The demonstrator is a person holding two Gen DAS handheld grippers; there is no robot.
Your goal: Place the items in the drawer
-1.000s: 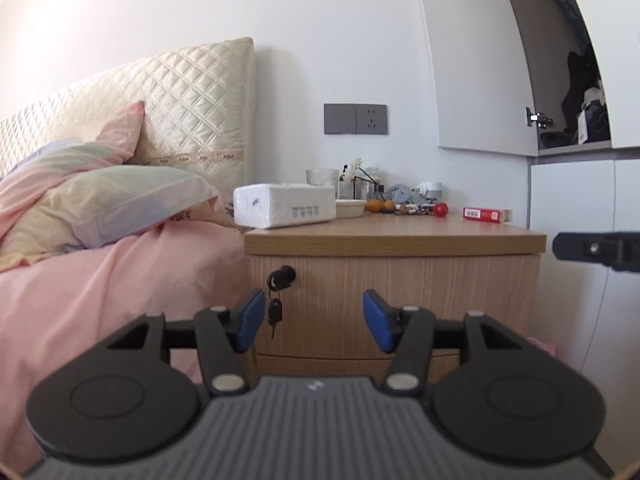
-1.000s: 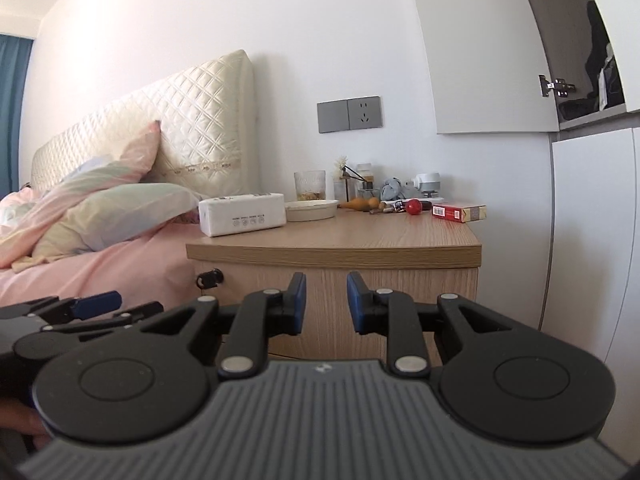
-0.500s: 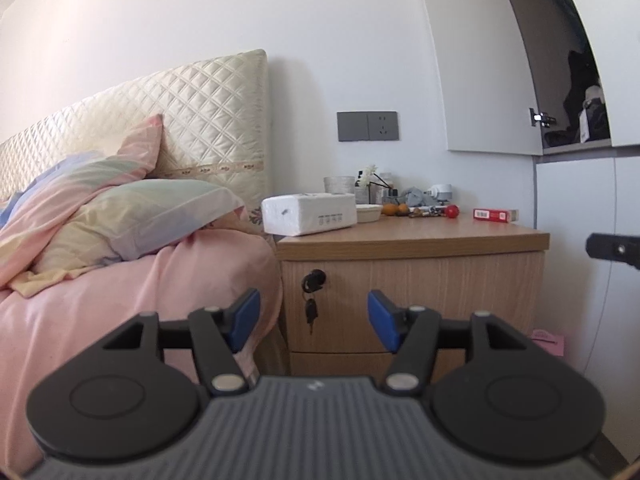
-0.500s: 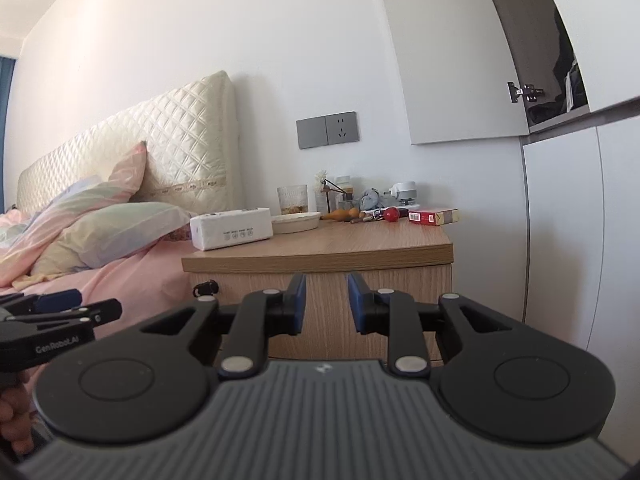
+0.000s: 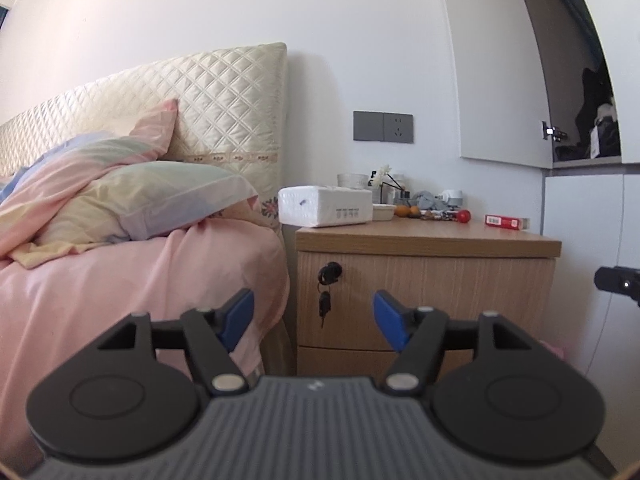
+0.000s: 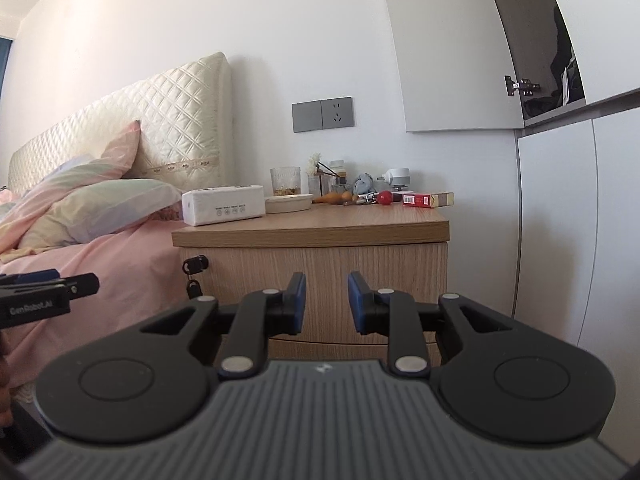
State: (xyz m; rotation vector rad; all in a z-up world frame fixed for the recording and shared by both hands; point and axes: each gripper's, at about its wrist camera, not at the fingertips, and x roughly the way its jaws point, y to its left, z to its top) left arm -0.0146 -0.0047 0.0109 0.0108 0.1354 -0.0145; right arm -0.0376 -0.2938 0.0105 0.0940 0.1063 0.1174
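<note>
The left tool (image 5: 313,314) hangs with its blue pads spread wide and empty, facing the wooden desk (image 5: 428,236) beside the bed (image 5: 140,272). Keys (image 5: 325,304) dangle from the closed top drawer (image 5: 440,300); a tissue pack (image 5: 324,206), red ball (image 5: 464,216) and red box (image 5: 507,222) sit on top

nightstand (image 5: 424,276) – matt wood grain | headboard (image 5: 192,108) – glossy quilted cloth | tissue pack (image 5: 324,211) – soft plastic wrap

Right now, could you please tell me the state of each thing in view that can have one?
top drawer: shut, key hanging from its lock
lower drawer: shut
left gripper: open, empty
right gripper: open, empty
upper cabinet door: open
glass: upright
</note>
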